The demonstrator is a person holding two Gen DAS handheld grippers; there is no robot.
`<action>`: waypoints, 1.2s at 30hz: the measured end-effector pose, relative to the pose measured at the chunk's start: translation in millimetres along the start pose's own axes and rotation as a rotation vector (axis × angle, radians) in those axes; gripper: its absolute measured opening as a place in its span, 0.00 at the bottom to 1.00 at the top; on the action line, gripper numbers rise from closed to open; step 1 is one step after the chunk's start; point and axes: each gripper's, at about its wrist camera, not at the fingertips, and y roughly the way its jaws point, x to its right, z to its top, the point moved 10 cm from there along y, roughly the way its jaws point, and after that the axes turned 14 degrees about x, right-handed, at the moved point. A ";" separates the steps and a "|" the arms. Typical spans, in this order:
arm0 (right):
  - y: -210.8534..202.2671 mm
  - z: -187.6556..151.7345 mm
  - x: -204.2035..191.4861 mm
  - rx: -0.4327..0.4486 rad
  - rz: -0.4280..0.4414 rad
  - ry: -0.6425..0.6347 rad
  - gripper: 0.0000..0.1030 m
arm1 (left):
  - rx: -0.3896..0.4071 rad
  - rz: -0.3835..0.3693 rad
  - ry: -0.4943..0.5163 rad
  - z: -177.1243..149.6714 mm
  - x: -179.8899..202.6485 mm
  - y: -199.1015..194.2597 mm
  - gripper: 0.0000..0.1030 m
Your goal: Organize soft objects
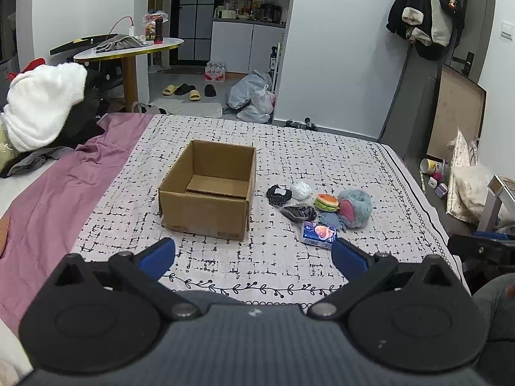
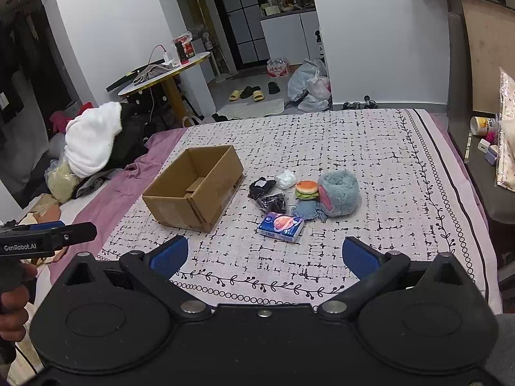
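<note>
Facing cardboard box [image 1: 209,189], both grippers gaping.

A lived-in home bedroom — bed [image 1: 289,148] mid-frame, slippers [image 1: 182,90] by the kitchenette [image 1: 248,32] at top centre, coats [image 1: 425,16] hung upper right.

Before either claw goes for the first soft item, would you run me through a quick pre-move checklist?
1. Left claw open, holding nothing: ok.
2. Right claw open, holding nothing: ok.
3. Cardboard box upright, top open, nothing inside: ok.
4. Soft items lie beside the box, unobstructed; tissue pack lies nearest: ok.
5. Burger toy touches the blue plush, so neighbours may shift: not ok.
</note>
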 end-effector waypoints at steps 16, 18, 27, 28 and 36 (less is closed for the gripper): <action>6.4 3.6 -3.9 0.003 -0.013 -0.039 1.00 | 0.018 0.014 -0.024 7.9 -14.8 -1.7 1.00; 7.6 6.1 -5.3 0.005 -0.018 -0.045 1.00 | 0.016 0.017 -0.022 7.9 -16.2 -0.5 1.00; 10.2 7.6 -1.7 -0.005 -0.036 -0.052 1.00 | 0.008 0.012 -0.026 9.9 -18.5 2.3 0.99; 10.0 7.0 -1.7 -0.007 -0.037 -0.053 1.00 | 0.007 0.012 -0.027 9.4 -18.7 2.1 0.99; 5.0 10.6 -2.7 0.004 -0.029 -0.052 1.00 | 0.004 0.009 -0.029 10.4 -15.9 1.2 0.99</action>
